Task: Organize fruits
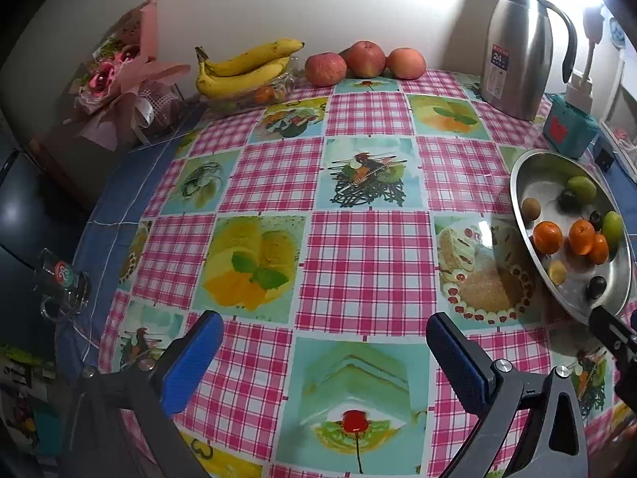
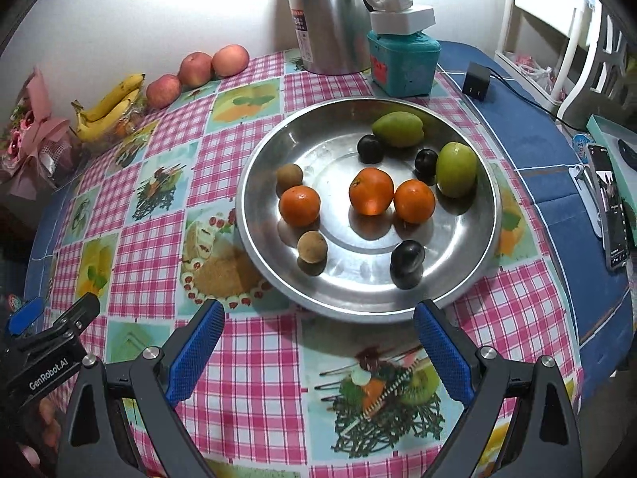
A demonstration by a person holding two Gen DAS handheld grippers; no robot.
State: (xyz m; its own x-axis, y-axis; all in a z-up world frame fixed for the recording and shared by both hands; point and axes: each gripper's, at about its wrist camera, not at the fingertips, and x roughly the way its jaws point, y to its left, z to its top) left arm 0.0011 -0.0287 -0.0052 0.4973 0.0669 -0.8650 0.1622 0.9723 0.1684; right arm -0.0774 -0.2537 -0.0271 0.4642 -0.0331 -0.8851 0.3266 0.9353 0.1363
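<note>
A steel plate (image 2: 469, 263) holds three orange fruits (image 2: 371, 190), two green fruits (image 2: 456, 169), three dark plums (image 2: 407, 257) and two small brown fruits (image 2: 312, 245). It shows at the right in the left wrist view (image 1: 529, 175). My right gripper (image 2: 318, 340) is open and empty, just in front of the plate's near rim. My left gripper (image 1: 324, 352) is open and empty over the checked tablecloth, left of the plate. Bananas (image 1: 247, 69) on a glass bowl and three apples (image 1: 364, 59) sit at the far edge by the wall.
A steel thermos jug (image 1: 517, 51) and a teal box (image 2: 402, 61) stand behind the plate. A pink bouquet (image 1: 119, 71) lies at the far left. A glass mug (image 1: 63, 283) sits at the left edge. A phone (image 2: 611, 207) and charger (image 2: 475, 79) lie right.
</note>
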